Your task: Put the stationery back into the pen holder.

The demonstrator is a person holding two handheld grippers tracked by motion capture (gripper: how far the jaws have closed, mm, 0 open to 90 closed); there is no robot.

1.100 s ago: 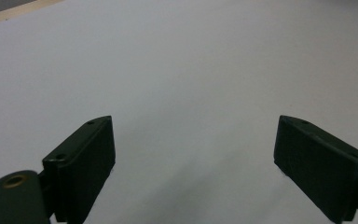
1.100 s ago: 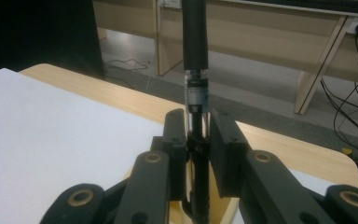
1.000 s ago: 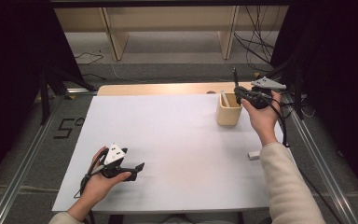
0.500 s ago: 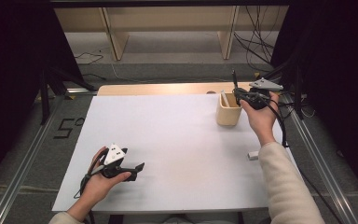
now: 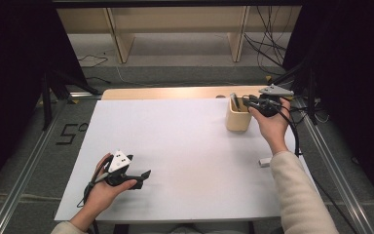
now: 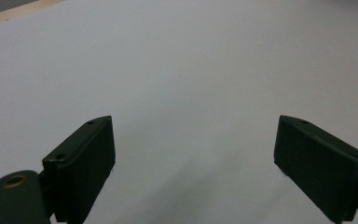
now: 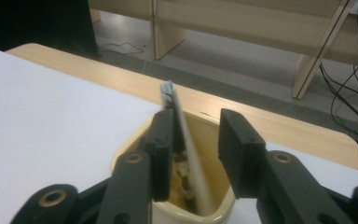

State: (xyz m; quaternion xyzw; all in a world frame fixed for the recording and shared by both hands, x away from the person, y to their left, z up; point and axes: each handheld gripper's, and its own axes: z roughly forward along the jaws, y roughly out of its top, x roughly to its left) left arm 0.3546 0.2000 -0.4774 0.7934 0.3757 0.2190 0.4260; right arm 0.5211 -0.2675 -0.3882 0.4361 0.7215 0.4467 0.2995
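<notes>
Right tongs (image 7: 193, 140) have just been opening over the beige cup (image 5: 237, 122) near the far right corner of the tabletop (image 5: 175, 146). The pen (image 7: 186, 140) stands between the jaws, leaning against the left one; the right jaw is clear of it with a visible gap, so I read this as no pinch, released. In the high view the pen (image 5: 234, 101) sits lower in the cup than half a second ago, only its top poking above the rim. It leans toward the tabletop's far edge, lower end down among other stuff I can't make out.

Judgement: drop-off is done, pen is in the cup. Next I'd lift straight up so the left jaw doesn't drag the pen back out or tip the cup.

Left tongs (image 6: 193, 158) spread wide, nothing between them, resting near the tabletop's near left corner. Idle, same as a second ago.

Small white block (image 5: 265, 162) by the right edge, untouched.
</notes>
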